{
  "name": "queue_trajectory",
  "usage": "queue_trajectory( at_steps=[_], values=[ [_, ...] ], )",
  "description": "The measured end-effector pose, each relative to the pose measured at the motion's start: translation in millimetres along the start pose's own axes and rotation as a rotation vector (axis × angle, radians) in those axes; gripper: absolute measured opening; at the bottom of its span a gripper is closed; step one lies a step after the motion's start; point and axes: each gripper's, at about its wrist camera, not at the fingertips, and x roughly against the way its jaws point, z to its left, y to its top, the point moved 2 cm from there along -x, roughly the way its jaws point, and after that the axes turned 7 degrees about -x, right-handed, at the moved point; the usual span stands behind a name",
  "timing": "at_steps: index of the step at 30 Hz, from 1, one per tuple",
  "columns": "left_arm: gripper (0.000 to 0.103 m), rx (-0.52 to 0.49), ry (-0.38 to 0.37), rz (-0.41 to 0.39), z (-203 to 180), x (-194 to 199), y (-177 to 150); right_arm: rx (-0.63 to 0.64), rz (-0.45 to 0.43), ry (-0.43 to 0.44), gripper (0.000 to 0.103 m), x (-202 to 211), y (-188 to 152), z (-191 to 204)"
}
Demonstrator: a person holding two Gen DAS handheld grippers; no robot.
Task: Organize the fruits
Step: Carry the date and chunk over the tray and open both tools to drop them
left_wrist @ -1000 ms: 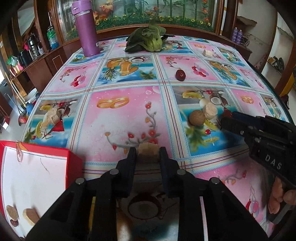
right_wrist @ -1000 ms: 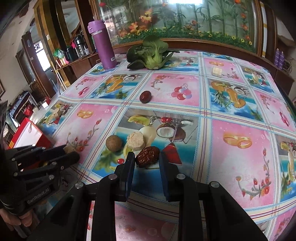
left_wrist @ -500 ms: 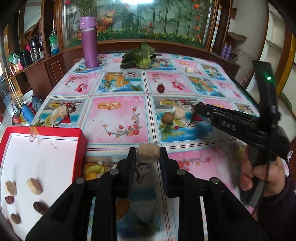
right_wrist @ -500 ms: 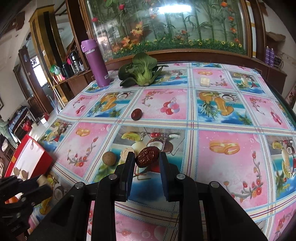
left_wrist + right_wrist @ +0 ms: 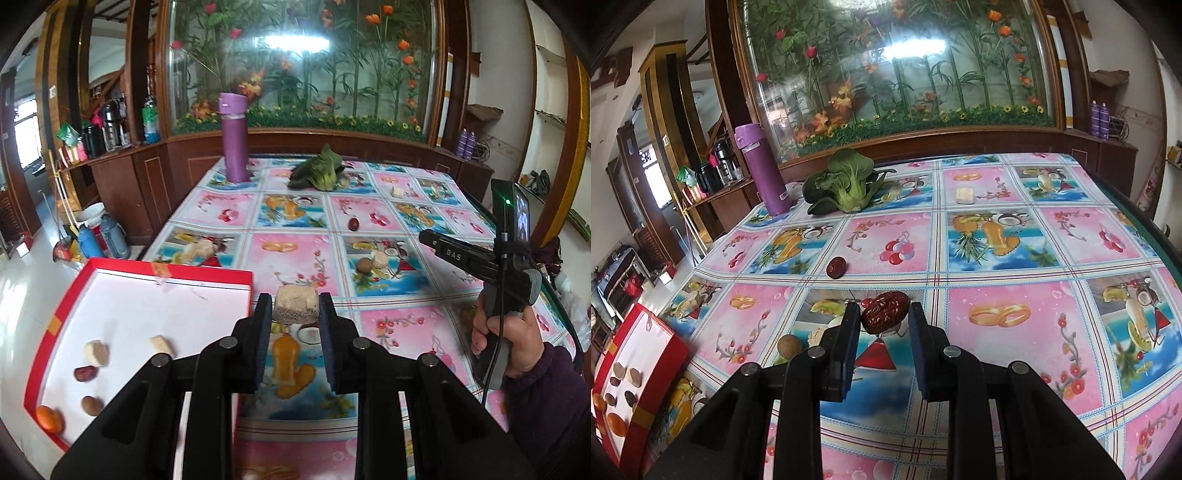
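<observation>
1. The only readable writing is "DAS" in white letters on the side of the right gripper [image 5: 456, 254] as the left wrist view shows it; its fingertips are hidden there behind its own body. A small green light glows on the device mounted above it.
2. The purple flask [image 5: 764, 173] carries a small pale label, too small to read.
3. The left gripper [image 5: 295, 314] is clamped on a pale, crumbly chunk [image 5: 295, 304], held in the air above the bench [image 5: 406, 321], just right of the red tray [image 5: 166, 273].
4. The right gripper [image 5: 882, 317] is clamped on a wrinkled red date [image 5: 884, 310], lifted off the bench's fruit-print cloth.
5. Inside the tray lie a pale round piece [image 5: 96, 352], a pale wedge [image 5: 161, 344], a dark red date [image 5: 85, 373], a brown round fruit [image 5: 92, 405] and an orange fruit [image 5: 49, 418], the last partly cut off by the lens edge.
6. On the bench: a second date [image 5: 836, 267], a brown ball [image 5: 789, 346] with a pale piece [image 5: 379, 259] just beside it, partly hidden by the right gripper's finger in its own view, and a leafy green vegetable [image 5: 846, 184] near the flask.
7. A hand [image 5: 513, 332] in a dark sleeve grips the right gripper's handle.
</observation>
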Motion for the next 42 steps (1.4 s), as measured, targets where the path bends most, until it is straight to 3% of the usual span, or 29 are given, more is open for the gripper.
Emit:
queue_trajectory(
  at_steps=[4,10,13,22,30,42],
  values=[
    [0.027,0.004,0.047,-0.024,14,11,-4,-0.013,-0.016,0.031,0.025,18,-3,17],
    [0.027,0.034,0.110,-0.049,43,21,-14,0.013,-0.010,0.183,0.025,41,-28,81],
    [0.027,0.046,0.149,-0.053,55,25,-20,0.028,0.014,0.276,0.025,46,-44,121],
    [0.027,0.096,0.260,-0.050,96,30,-38,0.145,0.107,0.418,0.025,58,-81,208],
    [0.027,0.143,0.301,-0.037,119,33,-53,0.215,0.137,0.438,0.025,63,-106,236],
    [0.027,0.173,0.320,0.001,134,27,-71,0.295,0.150,0.401,0.026,60,-131,251]
  ],
)
